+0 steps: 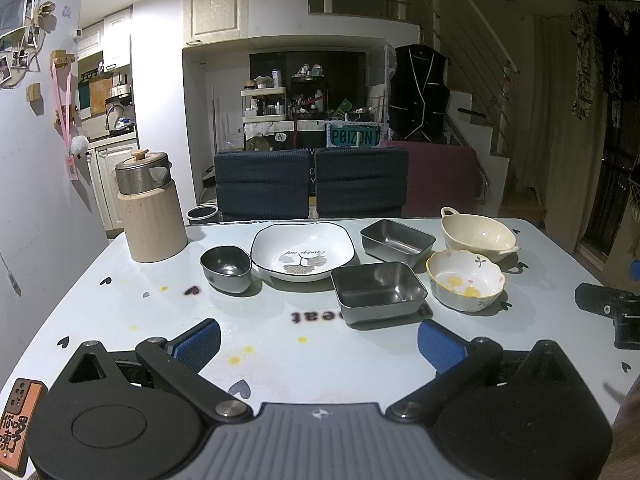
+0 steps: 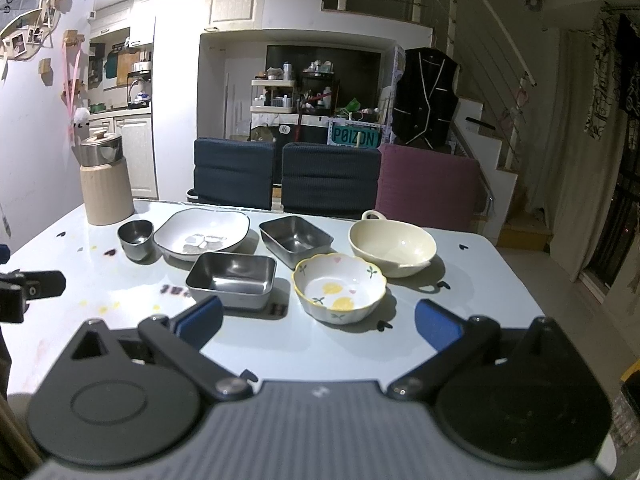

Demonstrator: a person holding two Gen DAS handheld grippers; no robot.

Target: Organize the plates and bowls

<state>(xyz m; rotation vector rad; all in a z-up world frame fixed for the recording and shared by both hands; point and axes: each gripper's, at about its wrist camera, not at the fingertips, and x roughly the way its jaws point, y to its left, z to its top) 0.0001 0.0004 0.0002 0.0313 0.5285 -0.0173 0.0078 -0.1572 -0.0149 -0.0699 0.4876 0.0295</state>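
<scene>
Several dishes stand on the pale blue table [image 1: 120, 304] [image 2: 472, 264]. A white leaf-print plate [image 1: 303, 252] [image 2: 202, 234] sits mid-back, with a small steel bowl [image 1: 226, 269] [image 2: 136, 239] to its left. Two steel trays stand near [image 1: 378, 294] [image 2: 232, 278] and far [image 1: 397, 243] [image 2: 295, 240]. A flowered bowl [image 1: 465, 285] [image 2: 339, 292] and a cream handled bowl [image 1: 478, 237] [image 2: 392, 248] are at the right. My left gripper [image 1: 318, 346] is open and empty over the front of the table. My right gripper [image 2: 320, 322] is open and empty just before the flowered bowl.
A beige canister with a steel lid [image 1: 150, 208] [image 2: 105, 184] stands at the table's back left corner. Two dark blue chairs [image 1: 312, 184] [image 2: 288, 178] and a purple one [image 2: 428, 192] line the far edge. The other gripper shows at each view's side [image 1: 612, 308] [image 2: 28, 290].
</scene>
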